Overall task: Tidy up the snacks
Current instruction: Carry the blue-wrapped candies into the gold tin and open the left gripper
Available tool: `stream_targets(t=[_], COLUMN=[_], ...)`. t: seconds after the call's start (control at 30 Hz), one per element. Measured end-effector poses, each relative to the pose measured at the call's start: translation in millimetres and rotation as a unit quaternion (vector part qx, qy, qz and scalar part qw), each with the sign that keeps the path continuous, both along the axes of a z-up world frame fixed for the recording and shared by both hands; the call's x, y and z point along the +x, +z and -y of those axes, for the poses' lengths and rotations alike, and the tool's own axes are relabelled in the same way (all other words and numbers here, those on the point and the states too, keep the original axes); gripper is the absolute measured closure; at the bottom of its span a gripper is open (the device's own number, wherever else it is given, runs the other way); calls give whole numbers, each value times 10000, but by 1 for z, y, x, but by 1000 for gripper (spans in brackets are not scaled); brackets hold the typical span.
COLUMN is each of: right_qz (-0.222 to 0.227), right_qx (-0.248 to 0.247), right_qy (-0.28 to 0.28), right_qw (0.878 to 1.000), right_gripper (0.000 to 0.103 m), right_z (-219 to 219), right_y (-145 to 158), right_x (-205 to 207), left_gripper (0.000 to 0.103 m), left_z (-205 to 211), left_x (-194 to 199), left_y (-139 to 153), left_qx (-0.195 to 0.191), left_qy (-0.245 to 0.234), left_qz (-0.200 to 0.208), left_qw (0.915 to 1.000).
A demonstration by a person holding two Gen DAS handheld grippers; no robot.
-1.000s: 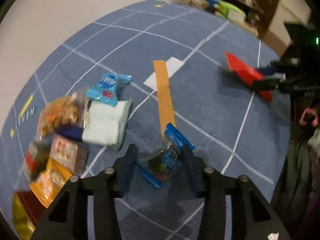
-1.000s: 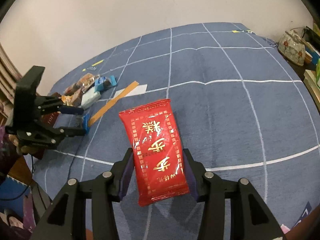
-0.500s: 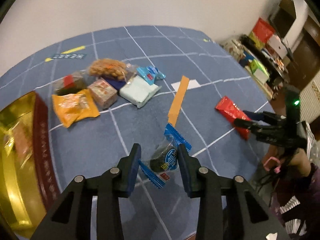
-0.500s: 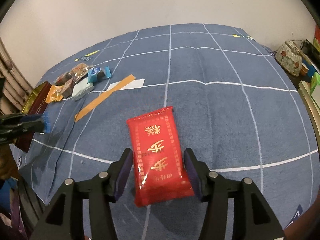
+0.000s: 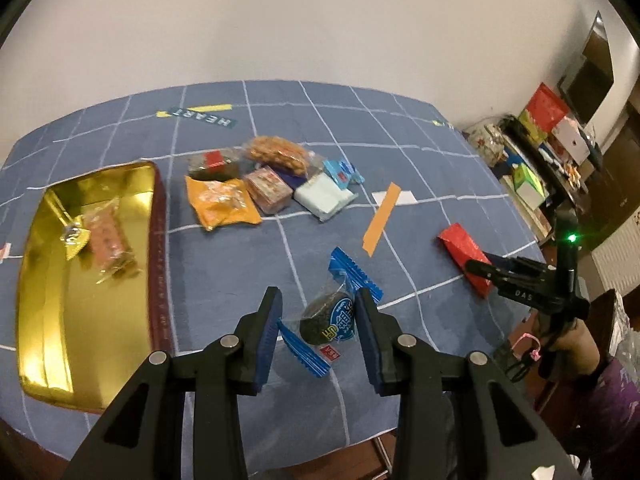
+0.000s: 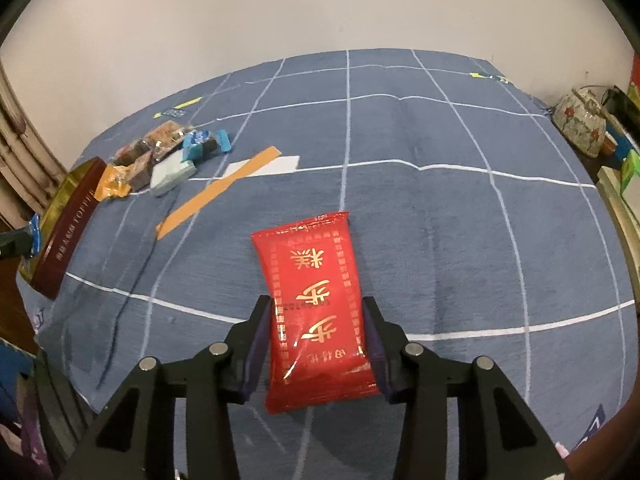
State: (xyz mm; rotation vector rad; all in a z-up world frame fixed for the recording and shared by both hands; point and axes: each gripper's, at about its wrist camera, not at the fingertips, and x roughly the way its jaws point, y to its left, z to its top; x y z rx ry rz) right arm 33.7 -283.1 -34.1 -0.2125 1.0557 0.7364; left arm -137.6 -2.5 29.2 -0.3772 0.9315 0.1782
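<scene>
Red snack packet point(image 6: 316, 312) clamped in right gripper point(image 6: 318, 332); blue-wrapped snack point(image 5: 332, 320) in left gripper's point(image 5: 318, 320) grip.

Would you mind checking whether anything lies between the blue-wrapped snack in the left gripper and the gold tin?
Nothing visible does. The blue-wrapped snack, held in the left gripper, has only bare blue cloth between it and the gold tin; the snack pile sits farther back.

Left gripper point(image 5: 316, 320): pointing steeply down above the tablecloth point(image 5: 420, 160), jaws clamping a snack.
Right gripper point(image 6: 316, 332): angled down over the tablecloth, jaws just closing on a packet.
</scene>
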Motion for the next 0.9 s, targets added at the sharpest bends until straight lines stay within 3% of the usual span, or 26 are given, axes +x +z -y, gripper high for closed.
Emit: stream_targets(t=[0.43,0.9], right_qz=[22,-196], right_qx=[671,847], right_qy=[337,416], right_qw=[9972,9953], right_gripper=[59,59], right_z=[-48,-64], right_y=[44,41], right_x=[-17,-27], left_gripper=[69,69], left_z=[-48,-121], left_x=[-43,-84], left_y=[17,10], left_qx=[-42,200], left_qy=[772,1641], left_qz=[143,-31], left_qw=[9969,9862])
